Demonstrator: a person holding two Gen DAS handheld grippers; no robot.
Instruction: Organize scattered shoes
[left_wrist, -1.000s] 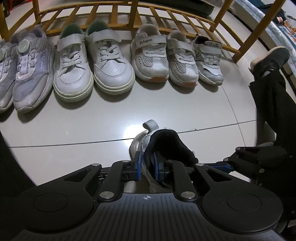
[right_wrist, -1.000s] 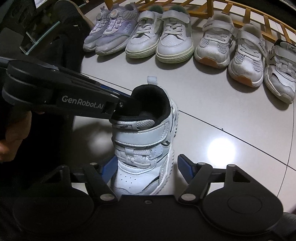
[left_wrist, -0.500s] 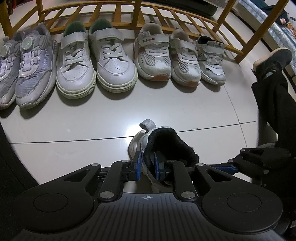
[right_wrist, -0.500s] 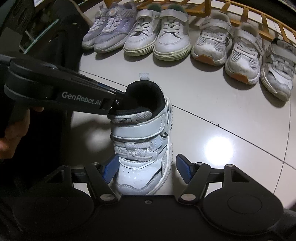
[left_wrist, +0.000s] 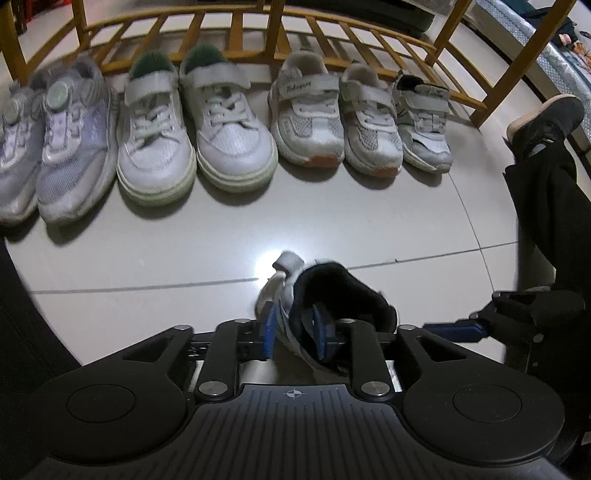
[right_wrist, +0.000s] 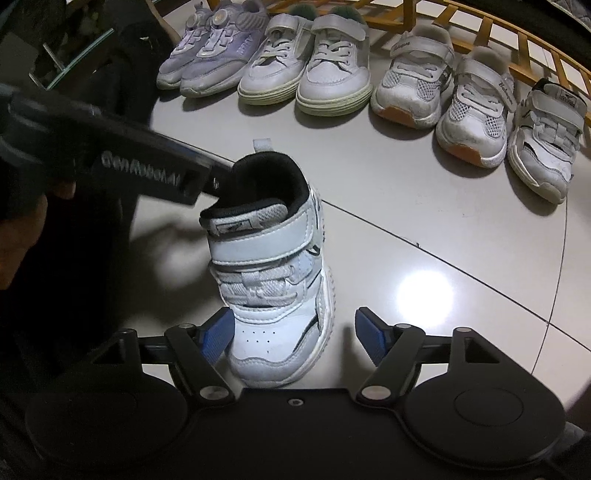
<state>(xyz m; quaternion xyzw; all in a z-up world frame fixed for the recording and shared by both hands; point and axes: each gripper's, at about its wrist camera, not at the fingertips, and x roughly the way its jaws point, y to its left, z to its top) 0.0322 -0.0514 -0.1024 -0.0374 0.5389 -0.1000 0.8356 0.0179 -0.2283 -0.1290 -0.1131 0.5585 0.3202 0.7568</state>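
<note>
While seven shoes already stand toe-out in a row along the wooden rack (left_wrist: 280, 55), one stray is in play: the small white shoe (right_wrist: 273, 266) with the black collar, out on the tiled floor (left_wrist: 147, 266) well apart from the line. The left gripper (left_wrist: 293, 332) has its jaws clamped on the side wall of that collar, one blue pad inside the opening, one outside. The right gripper (right_wrist: 293, 334) sits with its jaws wide apart, straddling the toe, the left pad just beside it, the right pad clear. Now the tally: the lilac pair (right_wrist: 207, 48), the green-heeled pair (right_wrist: 306, 70) and the mesh pair (right_wrist: 443, 88) look settled. At the far right, the lone grey-strapped shoe (right_wrist: 546, 136) has no partner, and the held one looks like its match. By my reckoning that single placement beside it is what remains, so the job is nearly finished.
</note>
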